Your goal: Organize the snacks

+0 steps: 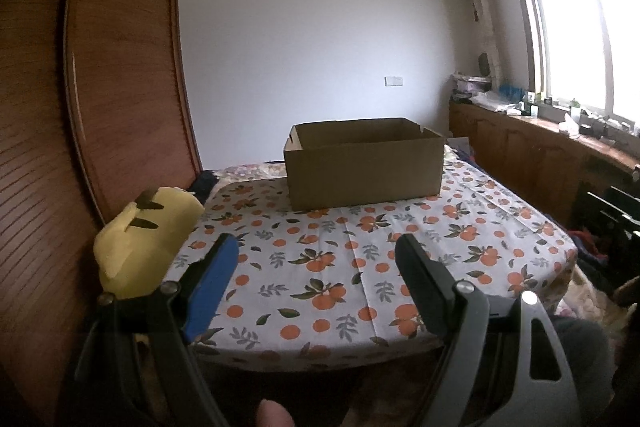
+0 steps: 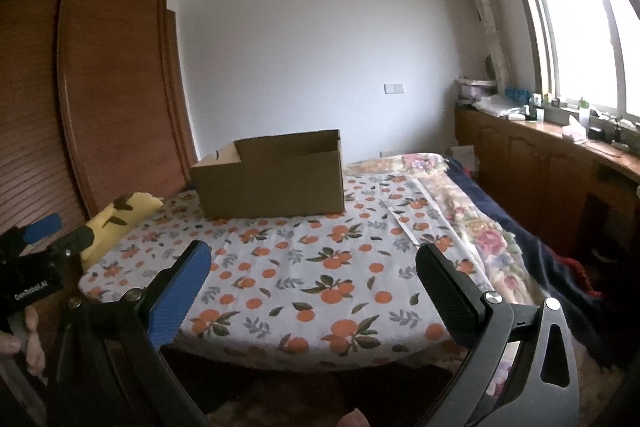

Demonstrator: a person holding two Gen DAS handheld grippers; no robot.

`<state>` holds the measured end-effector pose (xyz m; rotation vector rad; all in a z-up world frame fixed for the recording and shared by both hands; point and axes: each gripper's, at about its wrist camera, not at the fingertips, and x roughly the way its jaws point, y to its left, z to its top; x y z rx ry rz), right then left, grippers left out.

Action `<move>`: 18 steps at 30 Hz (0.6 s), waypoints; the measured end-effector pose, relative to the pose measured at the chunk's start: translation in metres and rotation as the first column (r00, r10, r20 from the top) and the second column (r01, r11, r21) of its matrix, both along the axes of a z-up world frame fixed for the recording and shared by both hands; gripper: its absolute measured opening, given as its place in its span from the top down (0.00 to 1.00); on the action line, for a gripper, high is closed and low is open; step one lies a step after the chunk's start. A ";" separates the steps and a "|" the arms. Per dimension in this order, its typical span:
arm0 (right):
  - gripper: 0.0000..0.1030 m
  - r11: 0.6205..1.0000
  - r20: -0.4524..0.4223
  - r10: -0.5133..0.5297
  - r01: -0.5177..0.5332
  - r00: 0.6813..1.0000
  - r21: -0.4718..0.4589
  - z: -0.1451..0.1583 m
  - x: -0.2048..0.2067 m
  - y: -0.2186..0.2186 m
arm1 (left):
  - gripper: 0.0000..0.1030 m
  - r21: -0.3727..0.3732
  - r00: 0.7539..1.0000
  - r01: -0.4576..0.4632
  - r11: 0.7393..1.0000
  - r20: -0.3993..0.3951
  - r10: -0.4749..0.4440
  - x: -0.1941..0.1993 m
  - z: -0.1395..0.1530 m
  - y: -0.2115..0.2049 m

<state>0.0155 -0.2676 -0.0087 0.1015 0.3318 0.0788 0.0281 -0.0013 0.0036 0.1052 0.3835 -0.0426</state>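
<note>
Now both grippers, left (image 1: 316,259) and right (image 2: 314,269), hover with jaws spread, empty, over the near edge of the orange-print cloth (image 1: 360,267). Open corrugated box (image 1: 362,163) sits at the far edge; soft yellow bag (image 1: 144,239) at the left edge.

A bed (image 1: 400,267) is carrying an orange-print sheet (image 2: 320,267) spread over its top, and an open cardboard box (image 1: 364,163) is sitting directly on that sheet toward the far end, while a yellow pillow (image 1: 148,239) is lying at the left edge
</note>
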 end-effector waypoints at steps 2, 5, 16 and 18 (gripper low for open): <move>0.00 1.000 -0.002 -0.006 0.006 1.000 -0.004 -0.002 0.000 0.001 | 0.21 0.004 1.000 -0.004 1.000 0.002 0.004 0.000 -0.002 0.000; 0.00 1.000 -0.007 -0.012 0.012 1.000 -0.011 -0.003 0.001 0.003 | 0.21 -0.010 1.000 -0.013 1.000 -0.003 0.013 0.000 -0.006 0.002; 0.00 1.000 -0.015 -0.014 0.014 1.000 -0.023 -0.007 0.001 0.005 | 0.21 -0.005 0.999 -0.040 0.999 -0.035 0.040 0.001 -0.020 0.003; 0.00 1.000 -0.013 -0.014 0.014 1.000 -0.025 -0.008 0.001 0.005 | 0.21 0.018 0.997 -0.064 0.998 -0.031 0.065 -0.001 -0.022 0.001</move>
